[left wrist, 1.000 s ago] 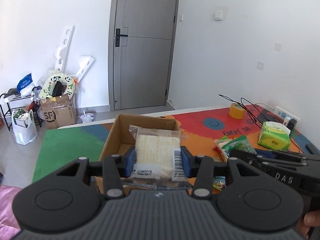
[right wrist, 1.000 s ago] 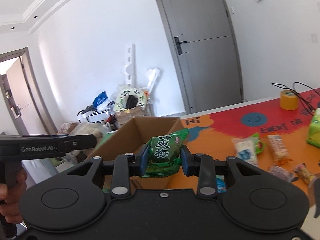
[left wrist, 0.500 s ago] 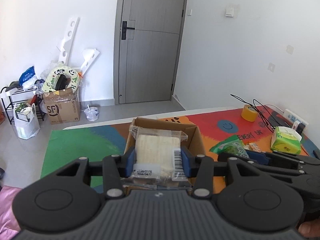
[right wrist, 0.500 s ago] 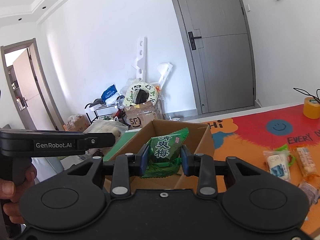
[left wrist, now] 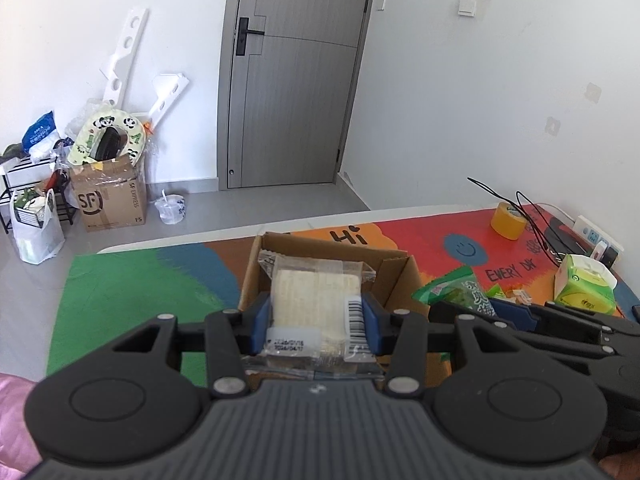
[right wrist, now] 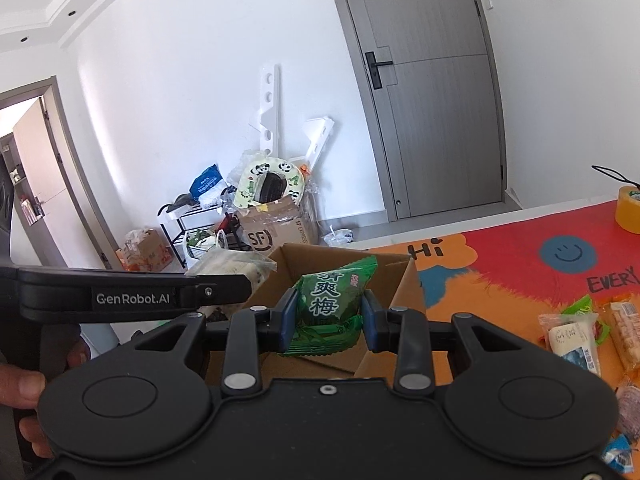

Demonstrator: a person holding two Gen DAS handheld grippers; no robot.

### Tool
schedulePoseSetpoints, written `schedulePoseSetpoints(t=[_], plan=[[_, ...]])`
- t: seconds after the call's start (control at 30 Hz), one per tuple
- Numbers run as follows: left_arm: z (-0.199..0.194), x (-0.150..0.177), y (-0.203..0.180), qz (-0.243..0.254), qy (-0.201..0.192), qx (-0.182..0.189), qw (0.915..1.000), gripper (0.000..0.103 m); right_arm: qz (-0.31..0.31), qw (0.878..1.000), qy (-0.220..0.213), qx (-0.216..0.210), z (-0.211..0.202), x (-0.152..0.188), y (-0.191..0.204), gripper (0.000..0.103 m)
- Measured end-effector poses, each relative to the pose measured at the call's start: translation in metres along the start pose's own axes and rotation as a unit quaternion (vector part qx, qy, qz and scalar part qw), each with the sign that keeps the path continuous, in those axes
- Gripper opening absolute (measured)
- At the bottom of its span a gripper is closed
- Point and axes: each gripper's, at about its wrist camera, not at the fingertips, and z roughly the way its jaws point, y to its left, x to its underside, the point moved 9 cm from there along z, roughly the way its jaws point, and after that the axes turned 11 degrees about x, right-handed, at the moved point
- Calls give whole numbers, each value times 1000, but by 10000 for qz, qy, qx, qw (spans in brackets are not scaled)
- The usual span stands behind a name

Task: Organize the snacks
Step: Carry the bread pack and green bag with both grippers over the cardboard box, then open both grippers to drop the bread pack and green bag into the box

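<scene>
Since the earlier frames both grippers have travelled leftward toward the cardboard box (left wrist: 394, 270), the left gripper (left wrist: 314, 322) now over its opening, the right gripper (right wrist: 326, 320) apparently just above its right wall.

Clear-wrapped pale cracker pack (left wrist: 314, 304), barcode sticker on its right side, raised flat over the open box | green plum-candy packet (right wrist: 334, 304), white Chinese lettering, upright, raised at the box's near edge | open brown cardboard box (left wrist: 394, 276) on the mat | small loose snack packets (right wrist: 576, 336) lying right of the box
</scene>
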Motion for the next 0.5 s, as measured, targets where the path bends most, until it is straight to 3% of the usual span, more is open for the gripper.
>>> schedulePoseSetpoints(t=[0.5], plan=[[36,-11,7,-126,23,160,9998,46,47,9998,62,157,18,-7,-3,34]])
